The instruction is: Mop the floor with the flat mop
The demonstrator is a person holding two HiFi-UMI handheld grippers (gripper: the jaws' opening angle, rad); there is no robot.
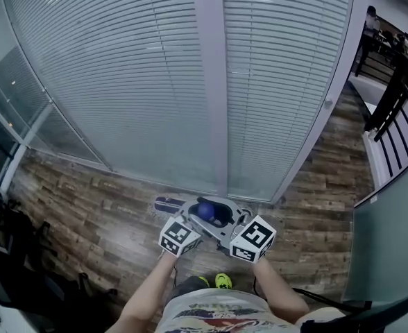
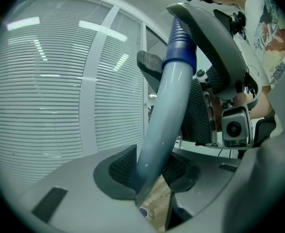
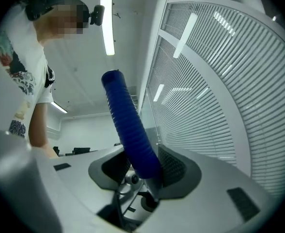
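Shoes (image 1: 223,280), yellow-green, right under you on the wood floor (image 1: 79,214). Your left gripper (image 2: 150,173) is closed on the mop handle (image 2: 164,110), pads pinching the pale grey stretch of the pole. Your right gripper (image 3: 141,171) is clamped on the blue ribbed grip (image 3: 130,125) at the top end of that same pole. In the head view both grippers sit side by side in front of your waist, with the blue end showing between them. Mop head (image 1: 168,204) lies flat on the floor just beyond the grippers, near the foot of the glass wall. Slatted blinds (image 1: 121,82) fill that wall. Dark railing (image 1: 398,109) is at far right
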